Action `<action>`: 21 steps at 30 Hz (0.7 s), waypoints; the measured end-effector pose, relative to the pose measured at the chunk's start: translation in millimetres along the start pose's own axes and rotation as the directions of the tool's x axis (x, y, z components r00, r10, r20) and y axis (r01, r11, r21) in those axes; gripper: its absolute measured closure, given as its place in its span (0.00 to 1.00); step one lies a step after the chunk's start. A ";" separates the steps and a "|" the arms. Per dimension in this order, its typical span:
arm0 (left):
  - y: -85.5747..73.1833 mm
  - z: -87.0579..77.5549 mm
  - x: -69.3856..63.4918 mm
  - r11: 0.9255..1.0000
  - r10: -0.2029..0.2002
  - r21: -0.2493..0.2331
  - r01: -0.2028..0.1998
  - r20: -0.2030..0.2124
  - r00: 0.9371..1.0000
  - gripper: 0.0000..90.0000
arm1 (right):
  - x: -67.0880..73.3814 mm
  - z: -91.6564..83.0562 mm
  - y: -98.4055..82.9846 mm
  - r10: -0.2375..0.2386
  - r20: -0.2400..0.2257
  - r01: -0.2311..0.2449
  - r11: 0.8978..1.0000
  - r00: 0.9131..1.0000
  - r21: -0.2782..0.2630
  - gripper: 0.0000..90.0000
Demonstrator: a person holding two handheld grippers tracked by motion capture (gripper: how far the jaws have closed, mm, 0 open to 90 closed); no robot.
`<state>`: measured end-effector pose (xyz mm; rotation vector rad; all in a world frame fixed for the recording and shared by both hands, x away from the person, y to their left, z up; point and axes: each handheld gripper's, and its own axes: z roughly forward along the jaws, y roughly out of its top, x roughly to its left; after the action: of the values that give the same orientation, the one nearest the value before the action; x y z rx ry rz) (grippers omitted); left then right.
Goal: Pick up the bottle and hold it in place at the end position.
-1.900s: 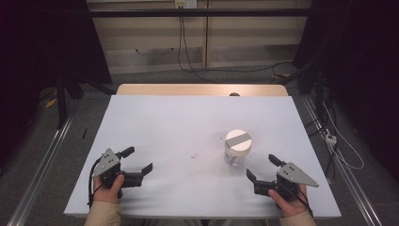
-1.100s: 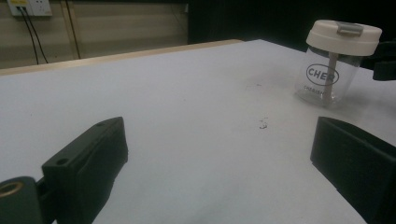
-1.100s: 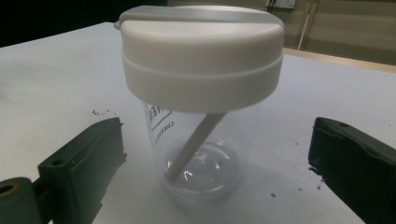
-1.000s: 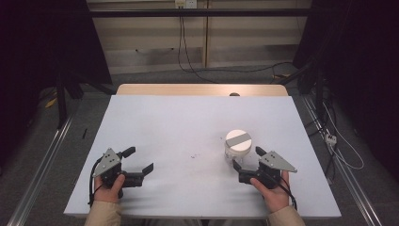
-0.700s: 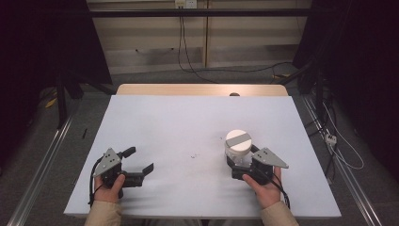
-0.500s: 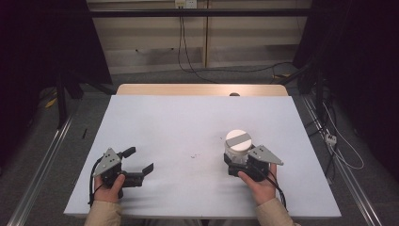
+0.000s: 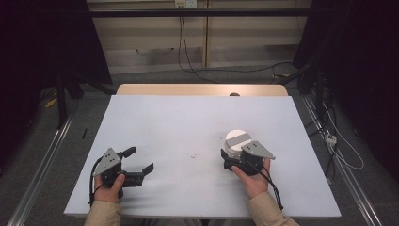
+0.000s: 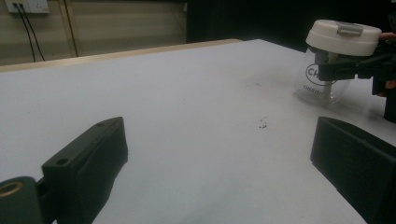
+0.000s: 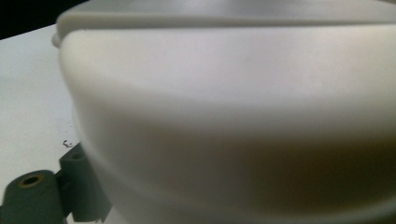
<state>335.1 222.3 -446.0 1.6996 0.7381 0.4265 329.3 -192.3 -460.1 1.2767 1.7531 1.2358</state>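
A clear glass jar with a white lid stands upright on the right half of the white table. My right gripper reaches it from the near side. Its jaws have just been closing around the jar, below the lid. In the left gripper view a black jaw of the right gripper lies against the glass of the jar. The white lid looms very close in the right gripper view. My left gripper rests open at the table's near left, with nothing between its jaws.
A few dark specks lie on the table between the two grippers. A wooden strip runs along the far edge. Cables and metal rails lie on the floor at both sides.
The right hand slid forward and left to the jar, and its jaws came in around the jar under the lid. The left hand and the jar stayed put.
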 end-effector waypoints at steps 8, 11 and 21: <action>0.1 0.3 0.0 1.000 -0.001 -0.002 0.001 0.002 1.000 0.04 | -3.4 1.7 3.0 -0.032 -0.008 0.032 0.999 0.999 -0.007 0.20; 0.5 0.7 -0.3 1.000 -0.006 -0.006 0.006 0.005 1.000 0.04 | -3.5 2.3 4.8 -0.040 -0.029 0.040 0.999 0.999 -0.008 0.21; 0.7 0.7 -0.4 1.000 -0.001 -0.008 0.001 0.010 1.000 0.04 | 1.6 12.1 20.5 -0.074 -0.097 0.070 0.997 0.993 -0.040 0.21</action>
<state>335.3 221.5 -445.4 1.6922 0.7296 0.4196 346.5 -185.2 -445.2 1.1391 1.8206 1.3030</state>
